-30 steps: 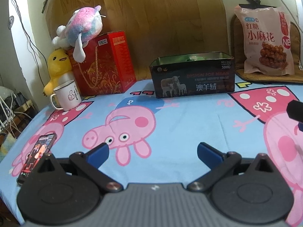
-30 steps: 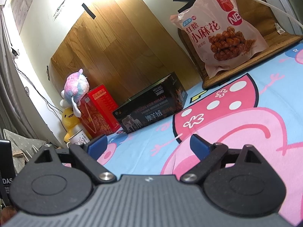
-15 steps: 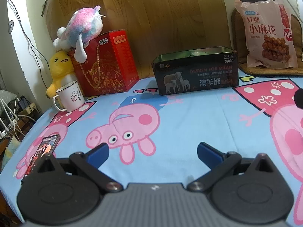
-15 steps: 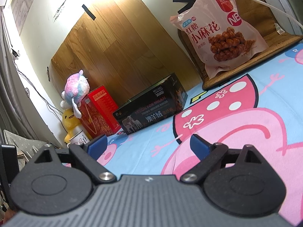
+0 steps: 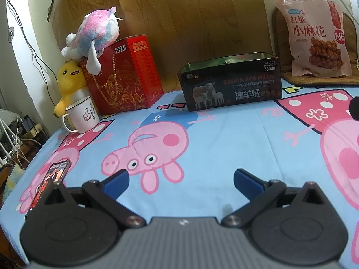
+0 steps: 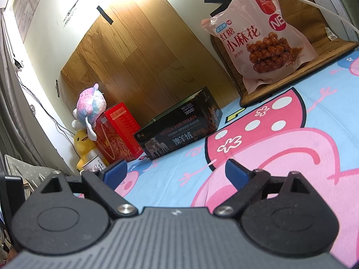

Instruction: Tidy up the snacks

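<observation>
here, left tongs (image 5: 180, 178) level and spread, right tongs (image 6: 176, 170) tilted, spread, both over bedsheet (image 5: 224, 139)

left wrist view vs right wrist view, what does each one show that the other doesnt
Only the left wrist view shows the phone lying on the blue sheet and the black box's open top.

Only the right wrist view shows the white cable running above the snack bag and the paper sheets on the wall.

Both show the snack bag on the woven mat, the black box, red gift box, plush toys, mug, and an open, empty gripper: left, right.
</observation>
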`<state>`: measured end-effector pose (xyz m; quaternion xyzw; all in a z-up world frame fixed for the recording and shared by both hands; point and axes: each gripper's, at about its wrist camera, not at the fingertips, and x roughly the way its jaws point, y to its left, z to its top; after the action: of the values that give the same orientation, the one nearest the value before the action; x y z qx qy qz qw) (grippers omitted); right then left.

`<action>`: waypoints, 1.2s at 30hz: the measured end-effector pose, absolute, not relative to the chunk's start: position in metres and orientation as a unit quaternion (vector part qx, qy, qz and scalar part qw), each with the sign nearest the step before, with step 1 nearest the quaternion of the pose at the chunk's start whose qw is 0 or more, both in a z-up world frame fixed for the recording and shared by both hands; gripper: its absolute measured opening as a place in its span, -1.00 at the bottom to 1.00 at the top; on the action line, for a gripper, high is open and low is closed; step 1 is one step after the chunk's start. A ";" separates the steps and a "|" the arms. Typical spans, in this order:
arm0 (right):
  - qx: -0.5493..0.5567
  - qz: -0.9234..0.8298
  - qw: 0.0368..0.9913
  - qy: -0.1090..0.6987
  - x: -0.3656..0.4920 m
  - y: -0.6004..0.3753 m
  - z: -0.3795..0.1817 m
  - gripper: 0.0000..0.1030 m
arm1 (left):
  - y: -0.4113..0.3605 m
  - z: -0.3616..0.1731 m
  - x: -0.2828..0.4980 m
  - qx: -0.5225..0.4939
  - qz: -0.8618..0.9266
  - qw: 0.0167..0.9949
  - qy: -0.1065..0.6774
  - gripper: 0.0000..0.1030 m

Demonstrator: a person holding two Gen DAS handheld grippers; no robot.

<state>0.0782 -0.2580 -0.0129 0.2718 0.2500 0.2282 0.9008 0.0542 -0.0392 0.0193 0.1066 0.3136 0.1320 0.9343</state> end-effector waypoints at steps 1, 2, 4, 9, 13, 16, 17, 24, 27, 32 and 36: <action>0.272 0.228 0.901 0.250 0.078 -0.258 -0.013 0.86 | -0.039 0.019 0.054 0.107 0.132 0.934 0.313 1.00; 0.272 0.228 0.901 0.250 0.078 -0.258 -0.013 0.86 | -0.039 0.019 0.054 0.107 0.132 0.934 0.314 1.00; 0.272 0.229 0.901 0.250 0.078 -0.259 -0.013 0.86 | -0.039 0.019 0.054 0.106 0.132 0.934 0.315 1.00; 0.272 0.229 0.901 0.250 0.078 -0.259 -0.013 0.86 | -0.039 0.018 0.055 0.109 0.130 0.933 0.317 1.00; 0.272 0.229 0.901 0.250 0.078 -0.259 -0.013 0.86 | -0.039 0.017 0.056 0.108 0.129 0.932 0.320 1.00; 0.273 0.229 0.901 0.249 0.078 -0.259 -0.013 0.86 | -0.039 0.016 0.056 0.108 0.130 0.932 0.321 1.00; 0.273 0.229 0.901 0.249 0.078 -0.259 -0.013 0.86 | -0.039 0.016 0.056 0.108 0.130 0.932 0.321 1.00; 0.273 0.229 0.900 0.249 0.078 -0.259 -0.013 0.86 | -0.039 0.015 0.057 0.109 0.129 0.931 0.323 1.00; 0.273 0.229 0.901 0.249 0.078 -0.259 -0.013 0.86 | -0.039 0.014 0.057 0.109 0.128 0.931 0.324 1.00; 0.273 0.230 0.900 0.249 0.078 -0.260 -0.013 0.86 | -0.040 0.012 0.058 0.111 0.126 0.931 0.325 1.00; 0.273 0.230 0.900 0.249 0.079 -0.260 -0.013 0.86 | -0.040 0.012 0.057 0.112 0.126 0.930 0.326 1.00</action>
<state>0.0786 -0.2598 -0.0134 0.2732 0.2493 0.2297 0.9002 0.0573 -0.0403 0.0119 0.1117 0.3257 0.1260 0.9304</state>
